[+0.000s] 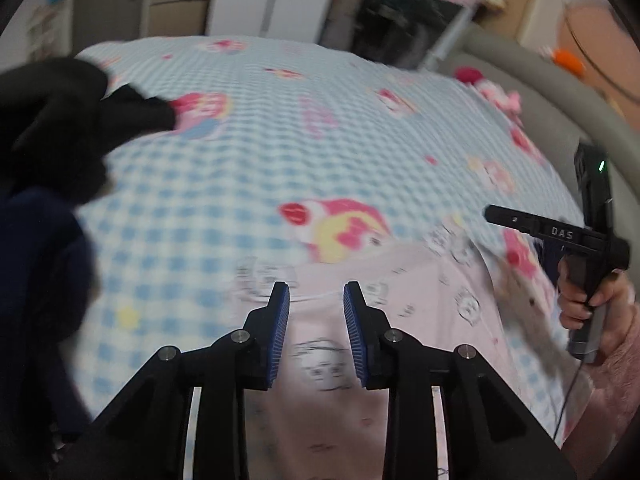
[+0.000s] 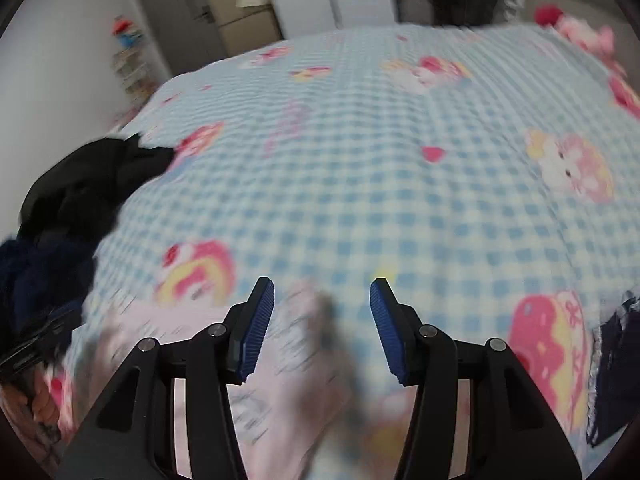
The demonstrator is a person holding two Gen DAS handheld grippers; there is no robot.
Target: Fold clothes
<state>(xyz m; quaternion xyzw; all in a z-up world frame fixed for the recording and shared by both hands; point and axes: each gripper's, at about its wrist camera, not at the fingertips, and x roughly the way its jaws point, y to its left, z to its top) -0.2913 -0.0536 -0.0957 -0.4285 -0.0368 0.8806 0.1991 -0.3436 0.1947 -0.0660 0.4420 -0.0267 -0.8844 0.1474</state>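
A pale pink garment with small printed cartoon faces lies spread on the blue-checked bedsheet. My left gripper hovers just above the garment's near part. Its blue pads stand apart and nothing is between them. In the right wrist view the same pink garment is blurred and lies below and between the fingers of my right gripper, which is open and not pressing on it. A hand holds the right tool's black body at the garment's right edge.
A heap of black clothing and navy clothing sits on the sheet at the left. A navy piece with a pale frilled edge lies at the right. Pink plush toys rest at the far right corner. A grey padded bed rim borders the sheet.
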